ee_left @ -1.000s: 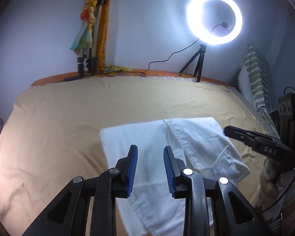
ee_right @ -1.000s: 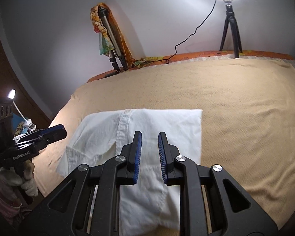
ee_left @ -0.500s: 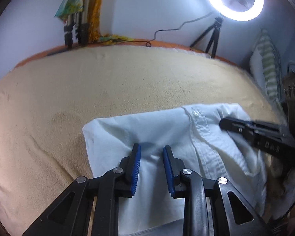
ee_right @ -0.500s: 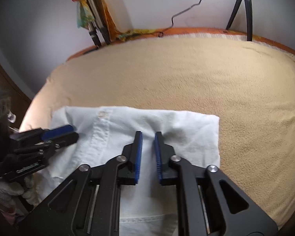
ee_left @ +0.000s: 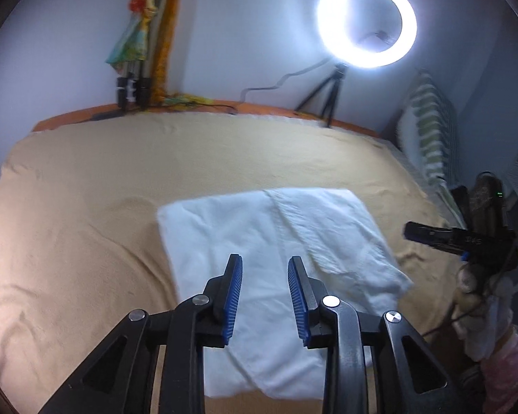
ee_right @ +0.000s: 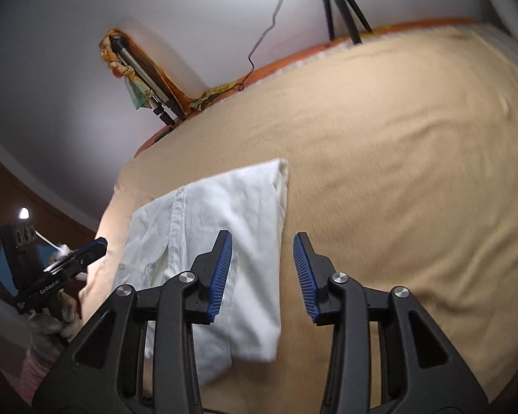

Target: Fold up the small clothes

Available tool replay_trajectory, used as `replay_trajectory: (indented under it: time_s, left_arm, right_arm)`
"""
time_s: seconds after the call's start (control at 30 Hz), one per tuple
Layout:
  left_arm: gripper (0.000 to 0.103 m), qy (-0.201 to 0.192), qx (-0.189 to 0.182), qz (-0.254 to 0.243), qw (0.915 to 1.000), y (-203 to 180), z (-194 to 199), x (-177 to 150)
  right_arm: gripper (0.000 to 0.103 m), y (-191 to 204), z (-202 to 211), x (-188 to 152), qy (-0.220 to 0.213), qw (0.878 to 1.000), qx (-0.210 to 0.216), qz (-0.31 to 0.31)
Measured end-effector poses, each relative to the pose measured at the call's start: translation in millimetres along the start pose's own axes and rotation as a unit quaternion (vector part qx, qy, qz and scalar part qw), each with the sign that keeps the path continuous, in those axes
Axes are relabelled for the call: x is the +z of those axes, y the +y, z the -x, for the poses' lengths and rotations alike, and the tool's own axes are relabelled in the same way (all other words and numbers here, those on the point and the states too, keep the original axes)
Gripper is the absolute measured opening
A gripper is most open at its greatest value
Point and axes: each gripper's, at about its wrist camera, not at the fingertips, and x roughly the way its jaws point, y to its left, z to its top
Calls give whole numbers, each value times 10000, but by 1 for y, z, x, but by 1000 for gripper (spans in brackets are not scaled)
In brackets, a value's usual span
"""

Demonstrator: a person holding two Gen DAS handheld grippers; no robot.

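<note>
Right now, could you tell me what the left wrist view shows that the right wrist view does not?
Only the left wrist view shows the lit ring light and the striped pillow. Only the right wrist view shows a small lamp glowing at the left edge. Both show the white shirt lying folded on the tan blanket, the tripod at the wall, and both grippers, left and right, opening with nothing between them.

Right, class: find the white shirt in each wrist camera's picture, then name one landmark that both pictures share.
Left wrist view: the white shirt lies centre and lower centre, on the tan blanket.
Right wrist view: the shirt lies left of centre, running to the lower edge.
Shared landmark: the scarf-draped folded tripod against the wall.
</note>
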Motion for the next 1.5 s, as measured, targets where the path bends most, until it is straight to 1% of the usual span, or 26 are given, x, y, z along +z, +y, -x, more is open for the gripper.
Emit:
replay_trajectory:
  time_s: [0.1, 0.13, 0.2, 0.27, 0.33, 0.37, 0.47, 0.53, 0.6, 0.67, 0.73, 0.8, 0.87, 0.93, 1.0, 1.03, 1.1, 1.17, 1.2, 1.3, 1.33, 1.4, 1.5]
  left_arm:
    - [31, 121, -108, -183, 9997, -19, -4, -7]
    - [31, 144, -126, -202, 9996, -24, -5, -10]
    - [31, 178, -105, -244, 9995, -30, -8, -14]
    - [31, 225, -37, -261, 9994, -31, -12, -19]
    - [31, 305, 47, -238, 9992, -28, -16, -27]
    - [31, 339, 73, -205, 9992, -26, -18, -31]
    - [31, 445, 197, -139, 9987, -18, -21, -48]
    - [31, 550, 126, 5, 9984, -10, -24, -61]
    - [31, 500, 41, 17, 9987, -7, -22, -72]
    - [31, 475, -11, -57, 9989, -9, -16, -77]
    - [31, 524, -108, 17, 9986, -7, -8, -79]
    - [31, 427, -219, 220, 9986, -2, 6, -78]
    - [34, 185, -260, 365, 9988, 5, 22, -72]
    - [37, -77, -169, 549, 9983, 17, 34, -63]
    - [37, -235, -75, 713, 9971, 30, 37, -49]
    - [35, -279, -62, 777, 9966, 36, 36, -42]
    - [35, -365, -187, 990, 9942, 49, 30, -24]
    - [35, -250, -439, 1434, 9884, 67, 12, -7]
    - [35, -193, -589, 1691, 9836, 78, 2, -1]
    - [35, -61, -797, 2390, 9677, 104, -24, 8]
    - [35, -24, -855, 2523, 9639, 110, -29, 10]
    - [36, 83, -981, 2670, 9587, 118, -41, 17]
    - [37, 200, -1016, 2723, 9566, 121, -52, 24]
  right_arm:
    - [39, -5, 5, -23, 160, 9998, -43, -112]
    - [39, -3, 6, -30, 164, 9998, -68, -77]
    - [39, 5, 8, -38, 29, 10000, -72, 52]
    - [39, 17, 15, -44, -148, 9993, -111, 315]
    - [39, 35, 19, -50, -318, 9964, -215, 758]
    - [39, 43, 19, -51, -335, 9947, -237, 945]
    - [39, 58, 6, -57, -69, 9905, -326, 1335]
    - [39, 58, -5, -62, 173, 9891, -403, 1403]
    - [39, 53, -17, -68, 494, 9866, -553, 1452]
    - [39, 49, -22, -72, 601, 9838, -685, 1542]
    - [39, 46, -18, -70, 689, 9841, -581, 1533]
    - [39, 39, -6, -67, 709, 9861, -384, 1450]
    - [40, 34, 9, -62, 534, 9888, -135, 1390]
    - [53, 28, 21, -56, 311, 9906, -3, 1334]
    - [54, 24, 27, -47, 22, 9928, 36, 1197]
    - [54, 21, 28, -43, -52, 9938, 87, 1105]
    - [54, 20, 25, -35, -134, 9953, 211, 939]
    - [54, 23, 18, -28, -173, 9960, 320, 814]
    - [54, 26, 17, -26, -186, 9960, 373, 786]
    - [54, 50, 5, -26, -177, 9941, 570, 901]
    - [54, 59, 2, -29, -170, 9930, 612, 993]
    - [54, 82, -7, -35, -128, 9904, 745, 1154]
    - [52, 118, -29, -45, 24, 9854, 942, 1420]
